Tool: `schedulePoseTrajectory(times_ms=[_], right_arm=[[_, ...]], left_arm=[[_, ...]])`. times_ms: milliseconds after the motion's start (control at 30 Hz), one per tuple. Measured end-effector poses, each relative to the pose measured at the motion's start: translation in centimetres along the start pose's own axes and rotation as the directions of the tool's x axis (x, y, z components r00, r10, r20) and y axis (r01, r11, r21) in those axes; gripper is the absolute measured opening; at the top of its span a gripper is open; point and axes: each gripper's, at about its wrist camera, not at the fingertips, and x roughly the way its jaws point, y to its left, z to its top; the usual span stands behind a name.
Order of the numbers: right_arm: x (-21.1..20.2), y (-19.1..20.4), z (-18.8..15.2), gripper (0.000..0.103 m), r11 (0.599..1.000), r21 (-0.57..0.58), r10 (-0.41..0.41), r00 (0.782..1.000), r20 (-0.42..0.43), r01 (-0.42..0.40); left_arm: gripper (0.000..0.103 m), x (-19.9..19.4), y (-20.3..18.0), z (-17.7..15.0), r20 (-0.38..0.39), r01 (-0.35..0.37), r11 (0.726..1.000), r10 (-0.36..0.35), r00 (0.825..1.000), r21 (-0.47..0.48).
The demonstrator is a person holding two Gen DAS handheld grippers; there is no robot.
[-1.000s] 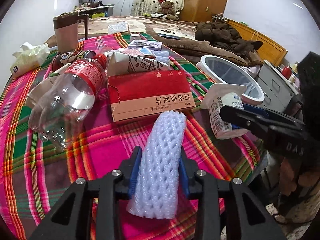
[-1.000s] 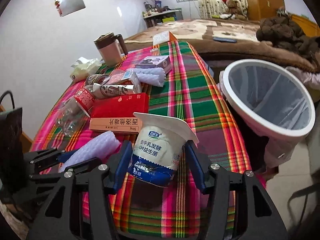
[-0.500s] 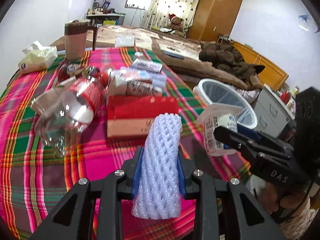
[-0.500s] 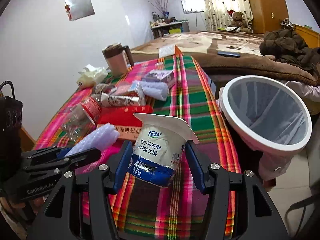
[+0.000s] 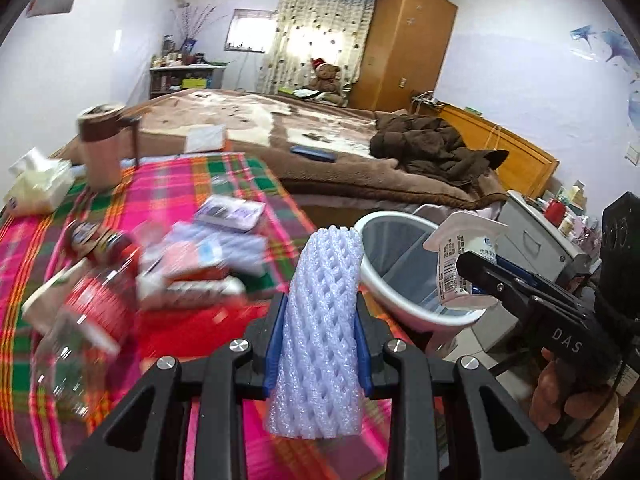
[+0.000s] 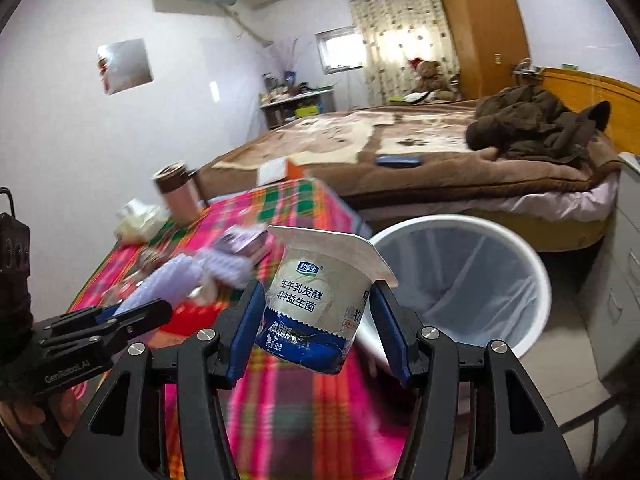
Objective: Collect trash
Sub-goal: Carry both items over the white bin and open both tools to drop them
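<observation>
Reading "4种益生菌", the yogurt cup [image 6: 320,300] sits between the right gripper [image 6: 318,330] fingers.

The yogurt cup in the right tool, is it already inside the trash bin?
No, the yogurt cup is held above the table, beside the trash bin.

I hold a white foam net sleeve [image 5: 324,332] upright, squeezed at its middle, above the plaid tabletop [image 5: 176,176]. My other hand carries a white-and-blue yogurt cup [image 6: 316,300], tilted, beside the white lined trash bin [image 6: 516,240].
</observation>
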Motion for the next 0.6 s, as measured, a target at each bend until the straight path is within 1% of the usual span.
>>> schedulePoseTrajectory(times_ms=[133, 233, 300, 433, 500, 600], right_arm=[[0.5, -2.2, 0.9, 0.056, 0.999, 0.024, -0.046, 0.999, 0.000, 0.046], [1.2, -3.4, 1.1, 0.056, 0.997, 0.021, -0.075, 0.997, -0.023, 0.075], [1.7, -4.4, 1.1, 0.056, 0.994, 0.029, -0.100, 0.994, -0.035, 0.101], [2.4, -6.3, 1.1, 0.057, 0.990, 0.045, -0.130, 0.990, -0.056, 0.133], [2.7, -7.2, 1.2, 0.057, 0.988, 0.052, -0.142, 0.987, -0.072, 0.146], [3.2, -8.1, 1.2, 0.057, 0.984, 0.056, -0.166, 0.982, -0.092, 0.171]], left_arm=[[0.032, 2.1, -1.9, 1.7, 0.002, 0.031, 0.999, -0.031, 1.000, 0.019], [0.032, 3.6, -3.8, 2.6, -0.003, 0.063, 0.997, -0.063, 0.998, 0.050], [0.032, 5.1, -4.9, 3.1, -0.029, 0.101, 0.993, -0.099, 0.995, 0.067], [0.032, 7.2, -6.9, 3.7, -0.047, 0.124, 0.988, -0.120, 0.992, 0.093], [0.032, 8.2, -7.9, 3.8, -0.074, 0.144, 0.984, -0.136, 0.988, 0.108], [0.032, 9.5, -9.1, 3.8, -0.097, 0.146, 0.982, -0.135, 0.986, 0.118]])
